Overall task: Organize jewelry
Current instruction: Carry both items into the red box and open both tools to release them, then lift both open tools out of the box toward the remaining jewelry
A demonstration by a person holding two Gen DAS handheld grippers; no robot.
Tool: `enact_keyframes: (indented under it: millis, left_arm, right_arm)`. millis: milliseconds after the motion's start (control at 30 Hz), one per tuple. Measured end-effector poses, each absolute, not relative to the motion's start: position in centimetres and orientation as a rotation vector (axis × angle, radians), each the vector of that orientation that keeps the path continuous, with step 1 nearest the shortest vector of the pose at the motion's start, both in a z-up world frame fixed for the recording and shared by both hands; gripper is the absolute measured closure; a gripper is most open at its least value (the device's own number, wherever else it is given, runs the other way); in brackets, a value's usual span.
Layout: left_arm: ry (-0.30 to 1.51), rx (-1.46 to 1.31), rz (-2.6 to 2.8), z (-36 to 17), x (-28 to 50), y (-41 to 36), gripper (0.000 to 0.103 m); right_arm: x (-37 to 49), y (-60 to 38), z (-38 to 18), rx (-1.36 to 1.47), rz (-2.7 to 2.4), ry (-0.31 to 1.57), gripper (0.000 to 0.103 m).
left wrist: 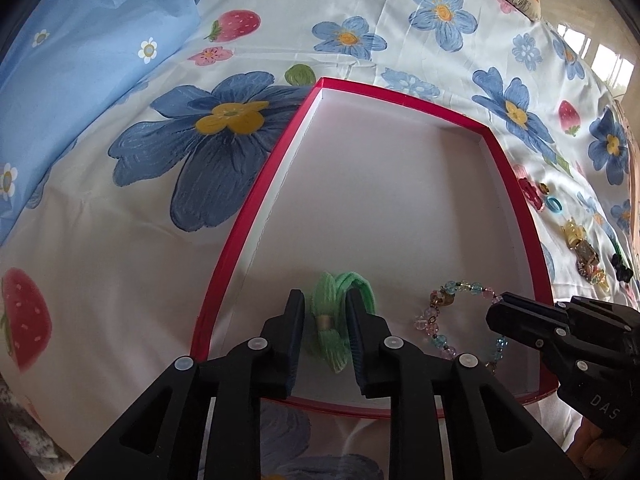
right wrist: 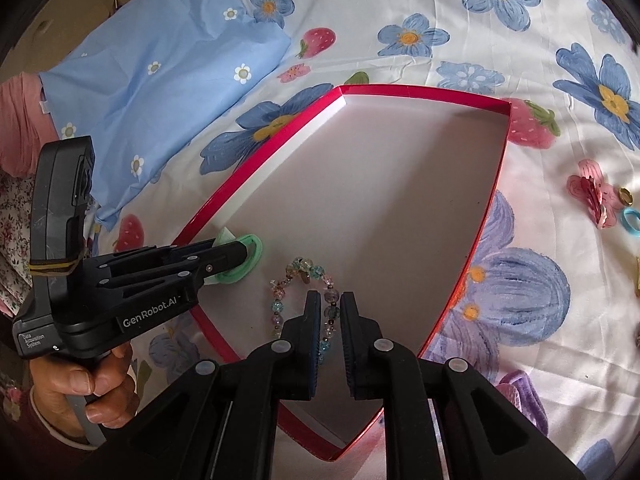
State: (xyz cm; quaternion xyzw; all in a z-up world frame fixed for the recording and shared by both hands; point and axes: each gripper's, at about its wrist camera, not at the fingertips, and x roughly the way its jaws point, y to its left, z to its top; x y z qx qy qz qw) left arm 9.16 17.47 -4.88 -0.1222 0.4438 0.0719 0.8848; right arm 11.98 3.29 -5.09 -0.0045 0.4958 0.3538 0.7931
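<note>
Floral bedsheet (left wrist: 120, 240) under red tray (left wrist: 240, 240); blue pillow (right wrist: 160, 72) beside.

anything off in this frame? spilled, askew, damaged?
Nothing damaged or spilled. The red-rimmed white box sits flat on the floral bedsheet, holding the green fabric hair tie and the pastel glass-bead bracelet. Only oddity: several small jewelry pieces lie loose on the sheet outside the box, unsorted.
</note>
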Motion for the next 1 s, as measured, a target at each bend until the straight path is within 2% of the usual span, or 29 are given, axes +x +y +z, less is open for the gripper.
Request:
enact_keyframes:
  millis: [67, 167, 200, 233, 300, 467, 633, 833, 1000]
  left_arm:
    - [0.919, -0.252, 0.153, -4.8, 8.8, 17.3, 0.074]
    - [0.912, -0.252, 0.165, -4.4, 8.4, 17.3, 0.059]
    - [0.904, -0.253, 0.168, -4.2, 8.2, 17.3, 0.057]
    - [0.899, -0.25, 0.168, -3.9, 8.0, 17.3, 0.057]
    - [0.89, -0.247, 0.17, -3.5, 7.6, 17.2, 0.055]
    - [0.86, -0.24, 0.164, -1.8, 6.5, 16.4, 0.052]
    - [0.831, -0.229, 0.134, -0.3, 5.6, 14.9, 0.046]
    - [0.827, -0.208, 0.071, 0.5, 5.8, 12.6, 0.043]
    - [0.84, -0.197, 0.012, 0.7, 6.9, 10.4, 0.043]
  right_arm:
    - [12.0, 3.3, -5.1, -0.011, 0.759, 1.064, 0.091]
    - [12.0, 3.2, -5.0, -0.002, 0.761, 1.064, 0.089]
    - [12.0, 3.1, -4.9, 0.002, 0.762, 1.06, 0.085]
    - [12.0, 3.1, -4.7, 0.009, 0.765, 1.056, 0.077]
    - [11.8, 2.7, -4.2, 0.026, 0.776, 1.041, 0.071]
    - [11.1, 1.7, -2.6, 0.053, 0.782, 0.993, 0.071]
    - [10.4, -1.1, -0.9, 0.091, 0.758, 0.945, 0.058]
    - [10.4, -6.3, -0.2, 0.133, 0.655, 0.926, 0.05]
    - [10.7, -10.8, -0.1, 0.174, 0.558, 0.92, 0.05]
